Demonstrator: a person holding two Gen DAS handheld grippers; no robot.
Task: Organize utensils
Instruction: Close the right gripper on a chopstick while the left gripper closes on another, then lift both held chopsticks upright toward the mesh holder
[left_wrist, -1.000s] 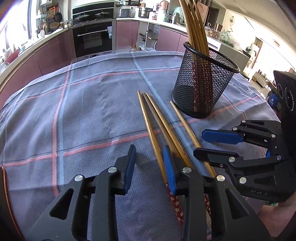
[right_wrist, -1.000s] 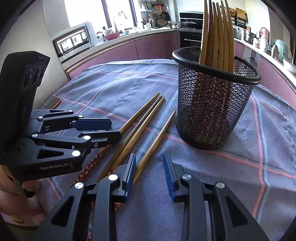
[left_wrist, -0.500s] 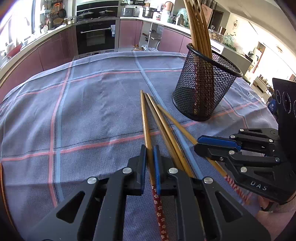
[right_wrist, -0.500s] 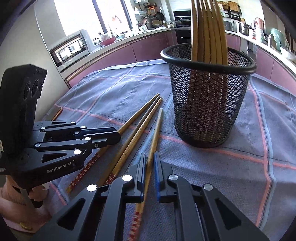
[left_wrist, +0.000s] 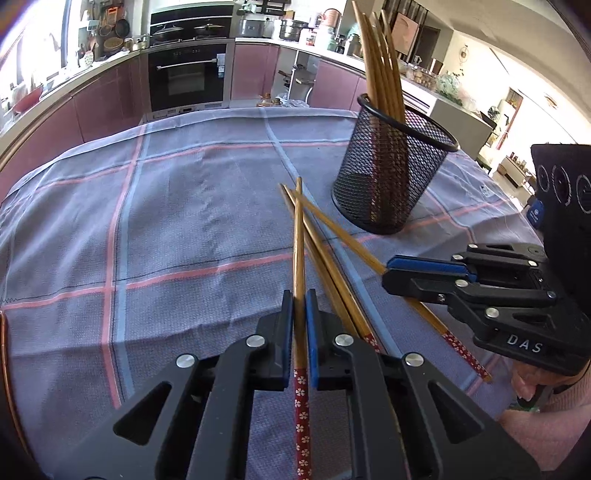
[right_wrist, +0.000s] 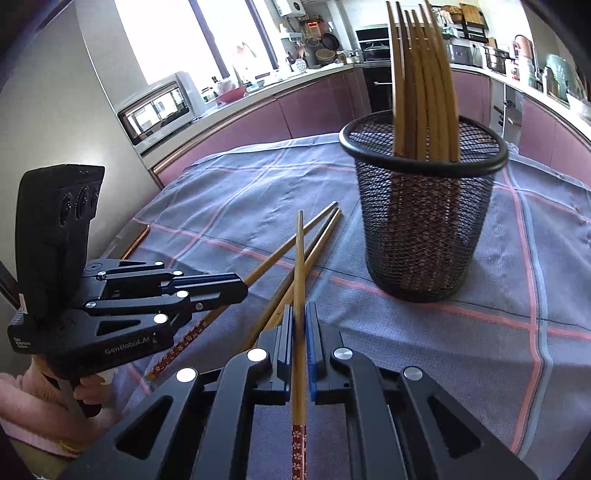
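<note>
My left gripper (left_wrist: 299, 306) is shut on a wooden chopstick (left_wrist: 298, 243) with a red flowered end; its tip points away, lifted over the others. My right gripper (right_wrist: 299, 317) is shut on another chopstick (right_wrist: 298, 266), raised and pointing forward. Two more chopsticks (left_wrist: 332, 266) lie on the cloth between the grippers; they also show in the right wrist view (right_wrist: 295, 251). A black mesh holder (left_wrist: 391, 173) stands upright with several chopsticks in it, ahead and right of the left gripper; in the right wrist view the holder (right_wrist: 421, 221) is ahead and slightly right.
The table carries a blue-grey cloth with pink and blue stripes (left_wrist: 147, 229). Kitchen counters and an oven (left_wrist: 188, 77) run behind the table. The person's hand in a pink sleeve (right_wrist: 44, 398) holds the left gripper.
Both grippers went from open to shut, each on one chopstick, and have lifted them off the cloth. The held chopsticks now cross over the two still lying.
</note>
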